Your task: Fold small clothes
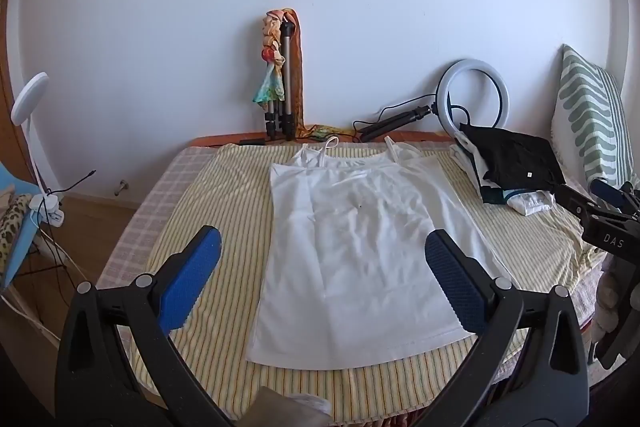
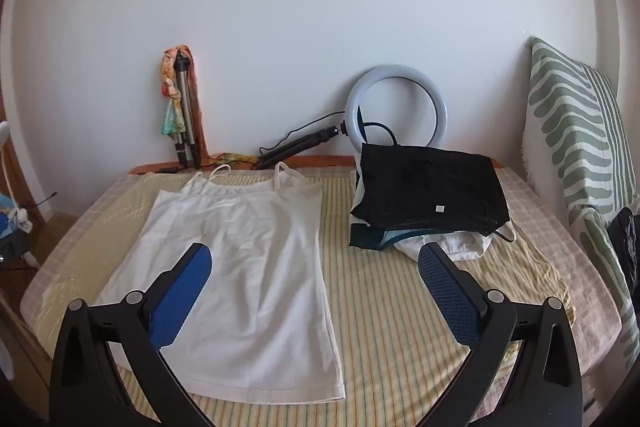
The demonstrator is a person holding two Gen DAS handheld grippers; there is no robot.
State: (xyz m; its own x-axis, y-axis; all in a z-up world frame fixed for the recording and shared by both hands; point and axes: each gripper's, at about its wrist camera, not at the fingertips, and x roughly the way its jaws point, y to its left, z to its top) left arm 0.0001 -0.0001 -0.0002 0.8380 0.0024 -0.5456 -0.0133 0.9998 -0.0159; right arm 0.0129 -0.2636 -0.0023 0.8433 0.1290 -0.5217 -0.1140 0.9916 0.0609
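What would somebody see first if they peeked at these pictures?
Probably the white camisole spread flat in the middle of the striped bedsheet, straps toward the wall. To its right sits a pile of clothes topped by a black garment, with a ring light leaning on the wall behind it. Up close, the blue-padded left gripper and right gripper both gape open, holding nothing.
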